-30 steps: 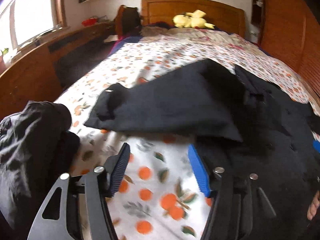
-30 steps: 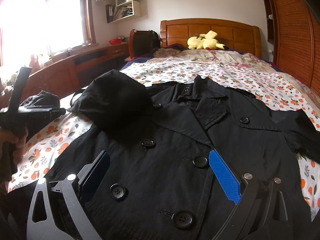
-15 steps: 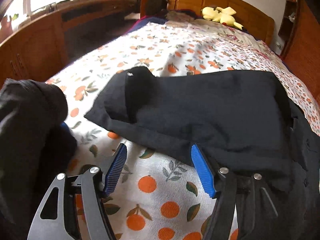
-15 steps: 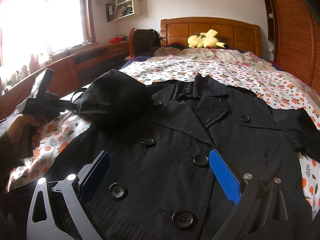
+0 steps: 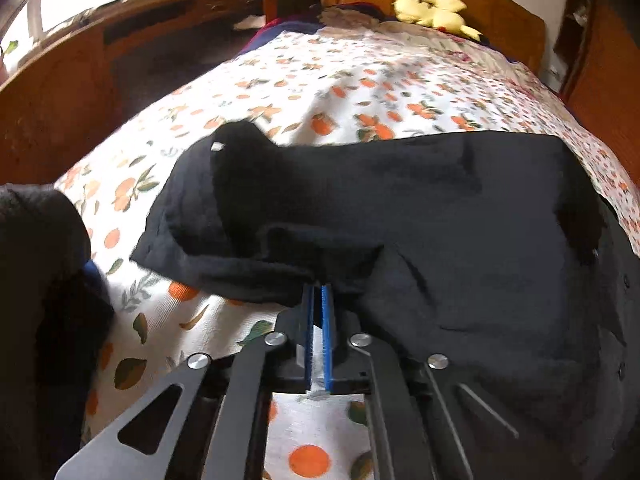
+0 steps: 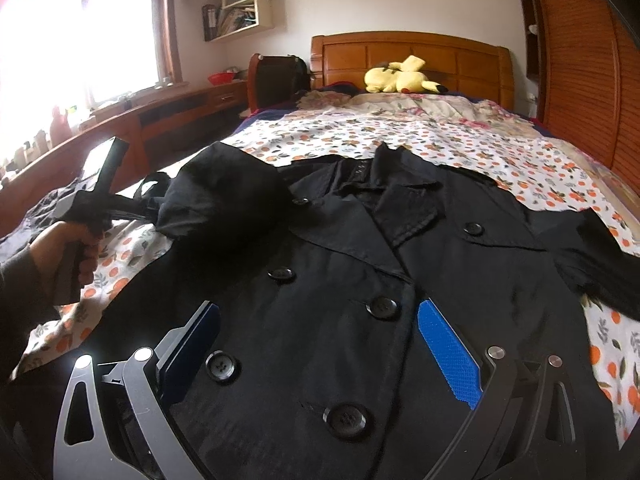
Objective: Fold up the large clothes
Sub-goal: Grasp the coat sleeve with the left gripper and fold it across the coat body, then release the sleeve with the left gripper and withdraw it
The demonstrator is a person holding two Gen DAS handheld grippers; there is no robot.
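Observation:
A black double-breasted coat (image 6: 360,280) lies face up on the orange-print bed sheet (image 5: 320,80). Its sleeve (image 5: 360,208) is folded across the body, cuff towards the left. My left gripper (image 5: 318,292) is shut, with its blue pads pinching the sleeve's near edge; the tips are buried in the fabric. From the right wrist view, that left gripper (image 6: 150,210) reaches into the sleeve, held by a person's hand (image 6: 76,248). My right gripper (image 6: 316,306) hovers open over the coat's buttoned front, nothing between its fingers.
A dark heap of clothes (image 5: 40,300) sits at the bed's near left edge. A yellow plush toy (image 6: 400,76) lies by the wooden headboard (image 6: 412,52). A wooden counter (image 6: 160,120) runs along the left under the window, and slatted wood panels (image 6: 580,80) stand on the right.
My left gripper came forward and down to the sleeve's near edge, and its jaws went from wide open to shut on the fabric. The right gripper stayed where it was.

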